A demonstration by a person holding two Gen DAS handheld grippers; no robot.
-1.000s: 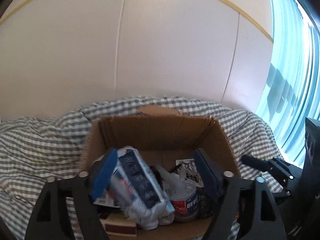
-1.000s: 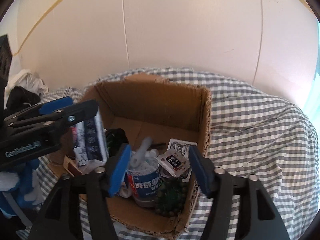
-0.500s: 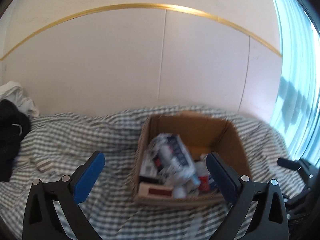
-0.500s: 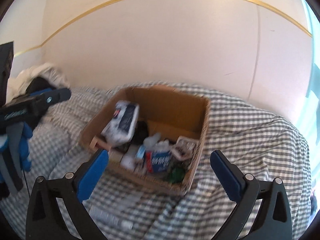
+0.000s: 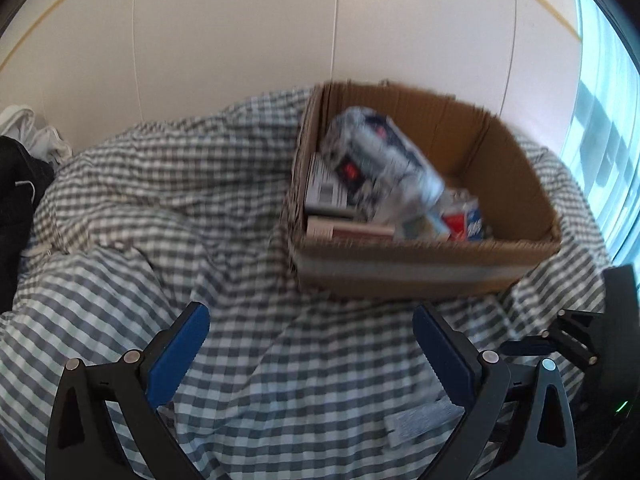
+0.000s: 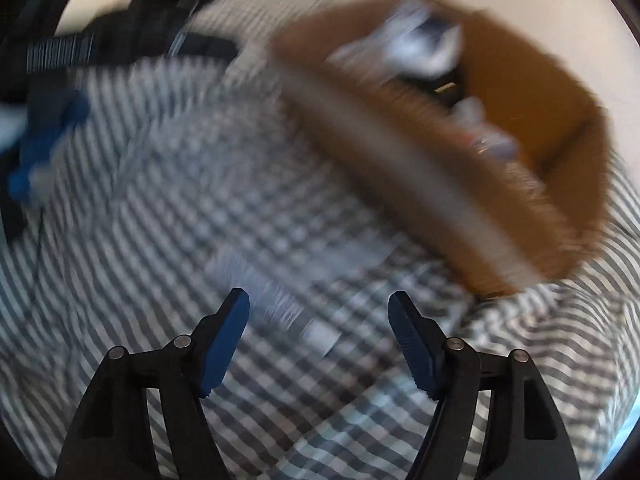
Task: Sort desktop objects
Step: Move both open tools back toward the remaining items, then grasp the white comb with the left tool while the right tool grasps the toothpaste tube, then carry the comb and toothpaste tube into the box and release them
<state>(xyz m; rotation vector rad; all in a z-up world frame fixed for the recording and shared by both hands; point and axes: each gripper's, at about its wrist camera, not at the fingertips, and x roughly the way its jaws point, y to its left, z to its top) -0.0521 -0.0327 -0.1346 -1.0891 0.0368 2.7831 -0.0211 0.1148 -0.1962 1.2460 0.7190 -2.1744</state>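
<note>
Cardboard box (image 5: pixel 424 268) sits on gingham cloth (image 5: pixel 160 184), beyond both spread grippers.

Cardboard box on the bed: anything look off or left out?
One pale tube-like item lies loose on the checked cloth, outside the cardboard box, just ahead of the open right gripper. Blur hides what it is. Box contents sit jumbled.

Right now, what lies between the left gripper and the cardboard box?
In the left wrist view, only wrinkled checked cloth lies between the open left gripper and the cardboard box.
</note>
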